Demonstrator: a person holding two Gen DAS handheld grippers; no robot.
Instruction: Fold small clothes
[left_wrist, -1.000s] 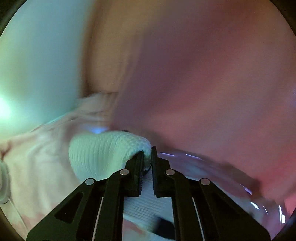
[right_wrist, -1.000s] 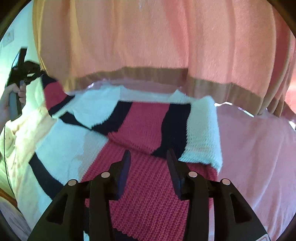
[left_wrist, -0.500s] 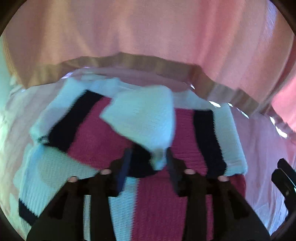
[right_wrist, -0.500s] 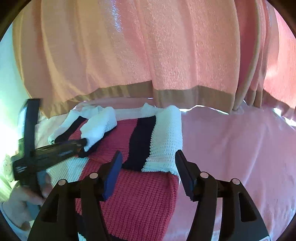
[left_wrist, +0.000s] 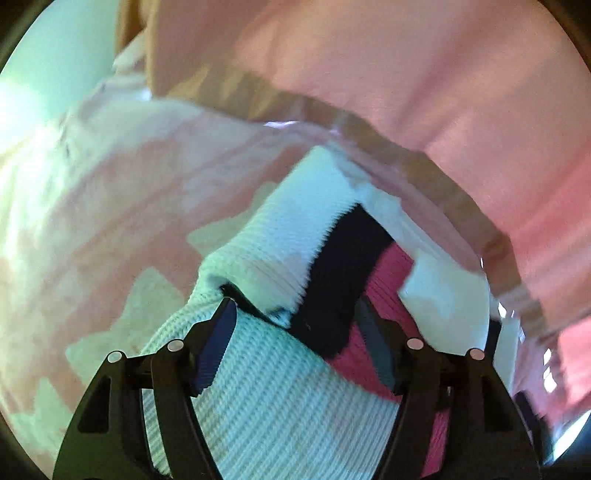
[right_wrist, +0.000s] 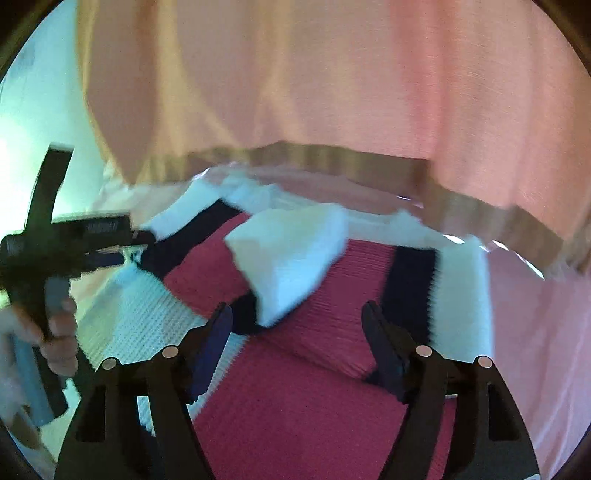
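A knitted sweater (right_wrist: 317, 332) in red, white and black lies on a pink bed cover, with both sleeves folded in over its body. My left gripper (left_wrist: 295, 325) is open and empty, low over the sweater's left edge (left_wrist: 266, 387) where the white and black bands meet. It also shows in the right wrist view (right_wrist: 110, 243), hand-held at the sweater's left side. My right gripper (right_wrist: 297, 325) is open and empty above the red middle, near the folded white sleeve cuff (right_wrist: 291, 258).
A peach-pink curtain (right_wrist: 332, 92) with a tan hem hangs just behind the sweater. The pink bed cover (right_wrist: 535, 332) spreads to the right, and a pink and white patterned cover (left_wrist: 110, 221) to the left. A pale wall (right_wrist: 37, 110) is at the far left.
My left gripper has let go of the white sleeve, which now lies across the red body, and has moved to the sweater's left edge. My right gripper has opened wider.
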